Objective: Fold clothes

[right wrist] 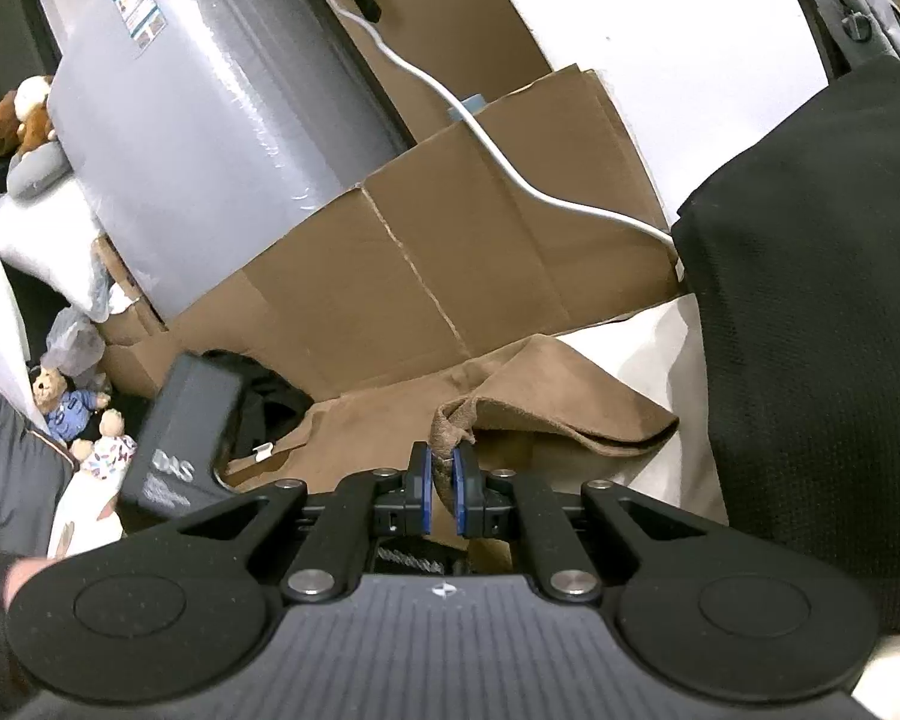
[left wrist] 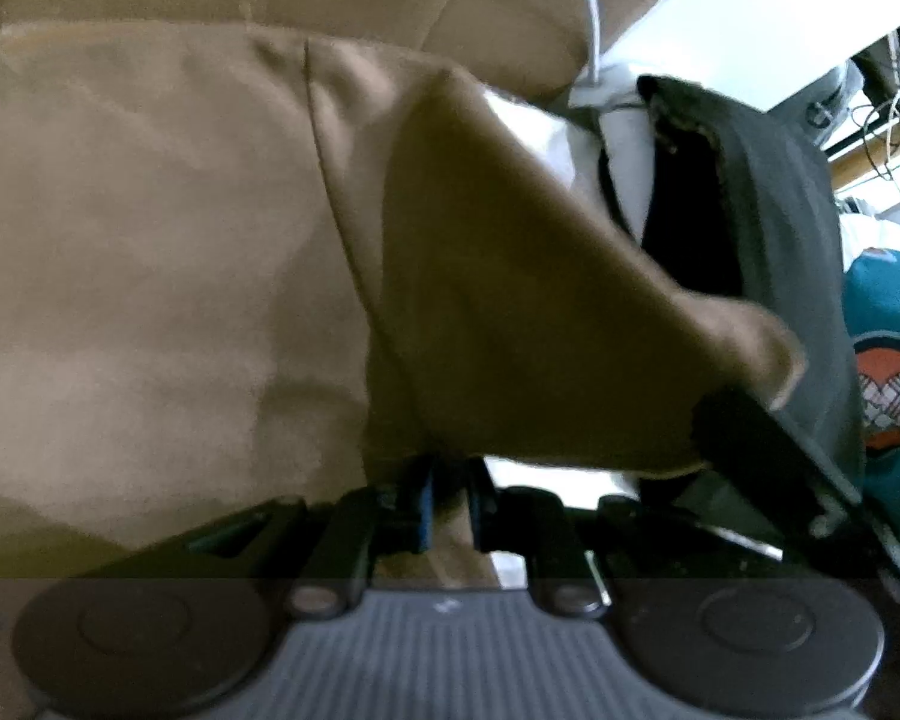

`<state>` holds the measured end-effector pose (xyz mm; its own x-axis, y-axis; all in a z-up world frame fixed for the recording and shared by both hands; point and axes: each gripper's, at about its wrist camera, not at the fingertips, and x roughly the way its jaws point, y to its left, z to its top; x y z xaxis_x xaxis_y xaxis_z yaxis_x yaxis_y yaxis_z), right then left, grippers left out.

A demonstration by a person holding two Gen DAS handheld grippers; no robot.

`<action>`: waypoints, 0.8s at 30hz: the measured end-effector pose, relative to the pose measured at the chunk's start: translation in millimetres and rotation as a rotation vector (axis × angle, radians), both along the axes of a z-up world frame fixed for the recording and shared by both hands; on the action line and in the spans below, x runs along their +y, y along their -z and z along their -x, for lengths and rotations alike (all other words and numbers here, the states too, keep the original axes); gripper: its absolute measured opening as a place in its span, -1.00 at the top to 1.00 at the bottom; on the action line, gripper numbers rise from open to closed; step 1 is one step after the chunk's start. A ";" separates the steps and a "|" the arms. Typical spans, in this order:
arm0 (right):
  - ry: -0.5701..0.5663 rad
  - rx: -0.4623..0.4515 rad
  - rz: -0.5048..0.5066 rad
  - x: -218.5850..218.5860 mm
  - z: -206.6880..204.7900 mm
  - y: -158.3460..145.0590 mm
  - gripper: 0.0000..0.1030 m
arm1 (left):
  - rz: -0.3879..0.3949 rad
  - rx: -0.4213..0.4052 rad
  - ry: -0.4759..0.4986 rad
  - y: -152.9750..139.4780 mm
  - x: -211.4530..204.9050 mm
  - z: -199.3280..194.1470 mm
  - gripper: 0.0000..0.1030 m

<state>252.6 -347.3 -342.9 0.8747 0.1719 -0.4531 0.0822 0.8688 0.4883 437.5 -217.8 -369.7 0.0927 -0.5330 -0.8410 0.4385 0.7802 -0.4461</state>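
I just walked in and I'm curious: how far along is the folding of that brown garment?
Early to midway, I'd guess. Both the left gripper and right gripper are shut on the brown garment, one flap lifted. It is still rumpled, not a flat stack. The black clothing beside it looks untouched.

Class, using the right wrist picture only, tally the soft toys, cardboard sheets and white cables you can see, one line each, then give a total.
Soft toys: 3
Cardboard sheets: 1
White cables: 1
Total: 5
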 end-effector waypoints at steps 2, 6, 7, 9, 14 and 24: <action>-0.001 -0.001 0.000 0.9 0.5 0.2 0.86 | -0.003 -0.004 -0.005 -5.7 8.1 0.5 0.75; -0.003 0.000 0.014 3.5 0.4 0.8 0.86 | 0.006 -0.016 -0.026 -18.2 33.5 5.3 0.72; -0.005 0.001 0.022 5.0 0.3 1.4 0.86 | 0.008 -0.022 -0.029 -21.7 39.6 7.1 0.71; -0.011 0.003 0.032 6.9 -0.4 1.2 0.86 | 0.007 -0.032 -0.036 -26.2 41.3 3.6 0.70; -0.036 0.008 0.053 14.0 -1.2 1.0 0.86 | 0.001 -0.051 -0.089 -34.4 63.7 1.9 0.70; -0.133 0.066 0.144 42.6 -7.4 12.6 0.85 | 0.011 -0.057 -0.142 -40.3 96.1 12.8 0.68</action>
